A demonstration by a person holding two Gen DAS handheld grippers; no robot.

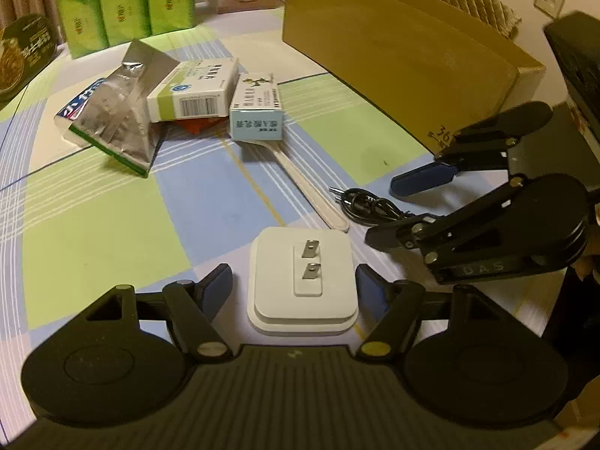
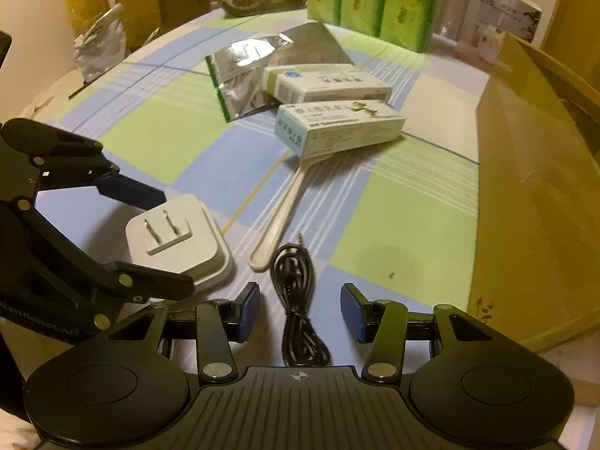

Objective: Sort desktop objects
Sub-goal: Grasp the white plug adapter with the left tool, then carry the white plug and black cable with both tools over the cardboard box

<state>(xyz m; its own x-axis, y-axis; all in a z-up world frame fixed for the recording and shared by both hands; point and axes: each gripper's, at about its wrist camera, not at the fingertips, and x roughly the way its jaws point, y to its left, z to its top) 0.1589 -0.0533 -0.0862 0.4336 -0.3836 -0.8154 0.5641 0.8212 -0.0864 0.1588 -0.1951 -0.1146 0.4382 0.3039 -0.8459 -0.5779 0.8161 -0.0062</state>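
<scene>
A white plug adapter [image 1: 302,281] lies prongs-up on the checked tablecloth [image 1: 93,225]. My left gripper [image 1: 294,288] is open, with a blue pad on each side of the adapter and a gap at both. A coiled black cable [image 2: 300,300] lies between the open fingers of my right gripper [image 2: 302,311], which do not touch it. The right wrist view shows the adapter [image 2: 176,240] inside the left gripper [image 2: 176,242]. In the left wrist view the right gripper [image 1: 378,210] straddles the cable [image 1: 367,206].
A cream plastic spoon [image 1: 311,191] runs from the cable up under a pale blue medicine box [image 1: 257,108]. Beside it lie a green-white box [image 1: 195,90] and a foil bag [image 1: 116,120]. A large cardboard box [image 1: 393,63] stands on the right. Green tissue packs [image 1: 123,3] line the far edge.
</scene>
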